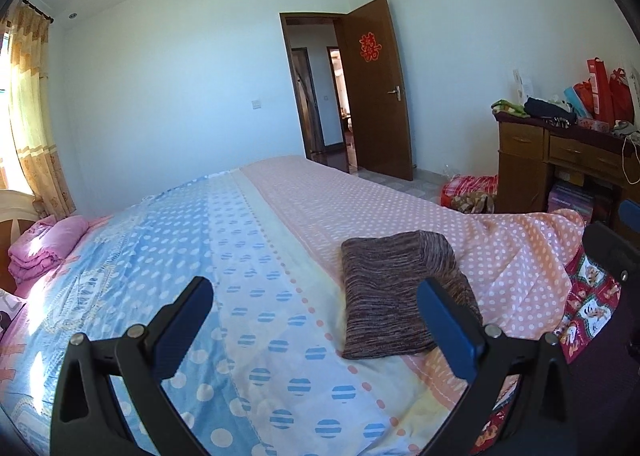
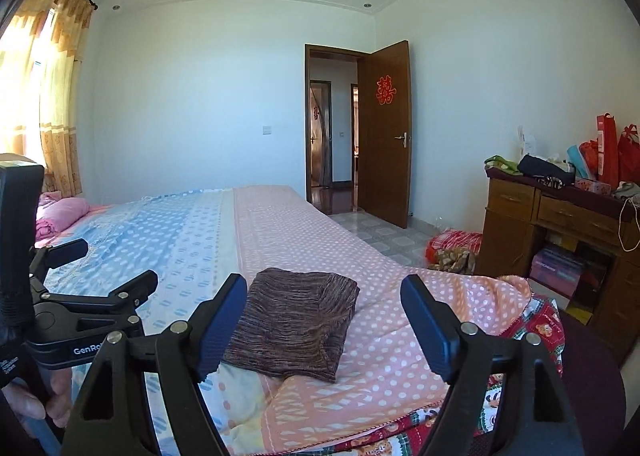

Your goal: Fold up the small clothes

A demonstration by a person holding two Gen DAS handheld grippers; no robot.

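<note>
A brown striped knit garment [image 1: 394, 296] lies folded into a neat rectangle on the bed [image 1: 256, 240], near its front right corner. It also shows in the right wrist view [image 2: 296, 316]. My left gripper [image 1: 316, 320] is open and empty, held above the bed just left of the garment. My right gripper [image 2: 324, 320] is open and empty, held above the garment without touching it. The left gripper [image 2: 116, 268] also shows at the left of the right wrist view.
The bed has a blue and pink dotted cover. A folded pink quilt [image 1: 44, 244] lies at the far left. A wooden desk [image 2: 556, 232] piled with bags stands at the right. A red bag [image 2: 452, 248] lies on the floor by the open door [image 2: 386, 132].
</note>
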